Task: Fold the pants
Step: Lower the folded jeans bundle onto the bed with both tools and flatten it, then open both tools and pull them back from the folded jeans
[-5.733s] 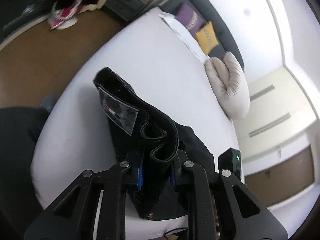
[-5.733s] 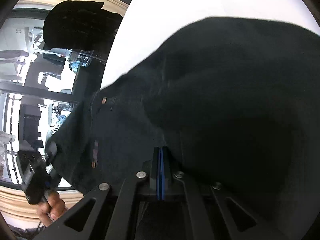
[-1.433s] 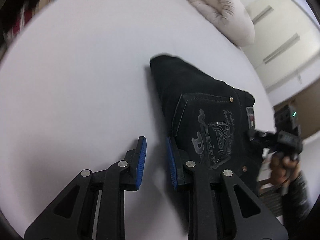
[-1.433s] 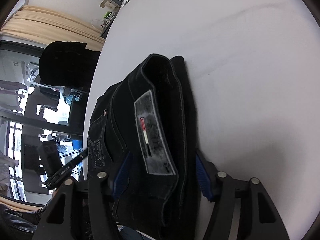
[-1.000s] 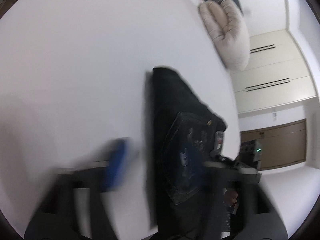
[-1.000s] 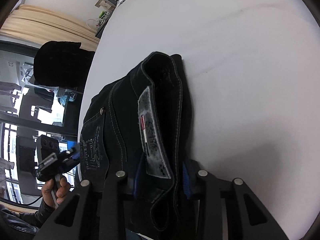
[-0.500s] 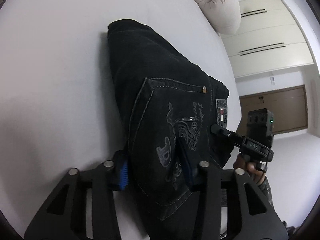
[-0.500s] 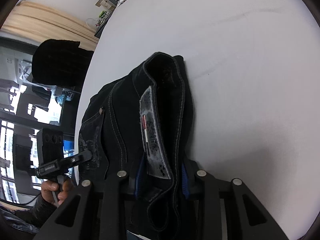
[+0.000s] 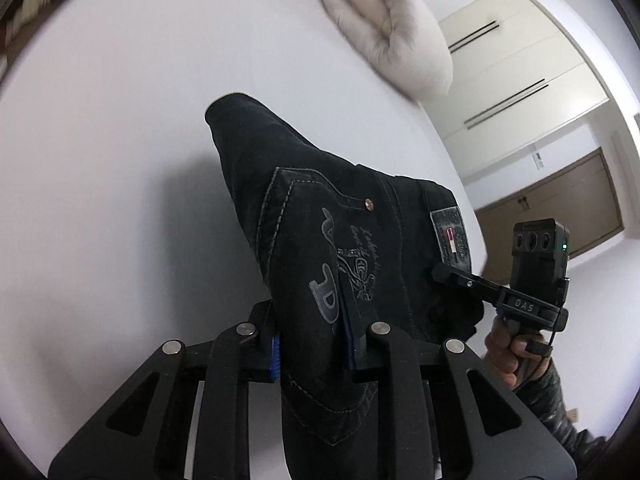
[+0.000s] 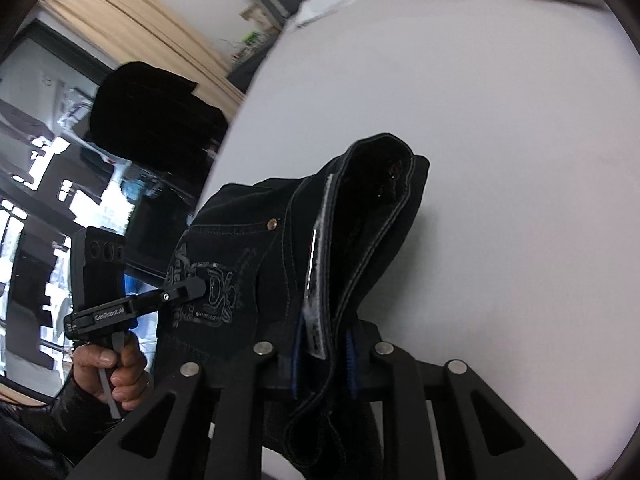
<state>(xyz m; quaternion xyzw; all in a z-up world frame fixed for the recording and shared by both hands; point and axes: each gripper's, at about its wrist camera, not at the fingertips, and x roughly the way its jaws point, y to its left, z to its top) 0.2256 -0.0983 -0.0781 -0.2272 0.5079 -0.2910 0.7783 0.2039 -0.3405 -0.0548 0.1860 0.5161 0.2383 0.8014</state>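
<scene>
Both grippers are on the garment here. The black denim pants [image 9: 320, 240], folded into a thick bundle with an embroidered back pocket showing, hang forward from the fingers over the white bed [image 9: 100, 140], their far end low toward the sheet; whether it touches I cannot tell.

The left gripper [image 9: 312, 344] has its fingers [image 9: 274, 350] closing on the pocket side of the bundle, blue pads pressed into denim on both flanks, the embroidered pocket lying right between them. The right gripper [image 10: 322, 360] is closing too, pinching the waistband edge, with the pale rectangular brand patch [image 10: 314, 292] standing between its fingers [image 10: 351, 360] and the open waistband mouth gaping just ahead of the tips.

Now, how will this cloth behave? I'd judge it heavy for fabric and soft overall: it sags ahead of each grip instead of holding a line. Yet the waistband and seams look stiff and bulky, several layers thick, so they resist a sharp crease. Denim is grippy, not slippery, and nothing here is fragile, so a firm clench is safe.

Best hold, to my eye: the thick stitched waistband on one side and the seamed outer edge on the other, taking all layers at once. Pinch only the top layer and the bundle may well unroll beneath the fingers.

A beige puffy cushion [image 9: 392, 40] lies well beyond the fingertips.
</scene>
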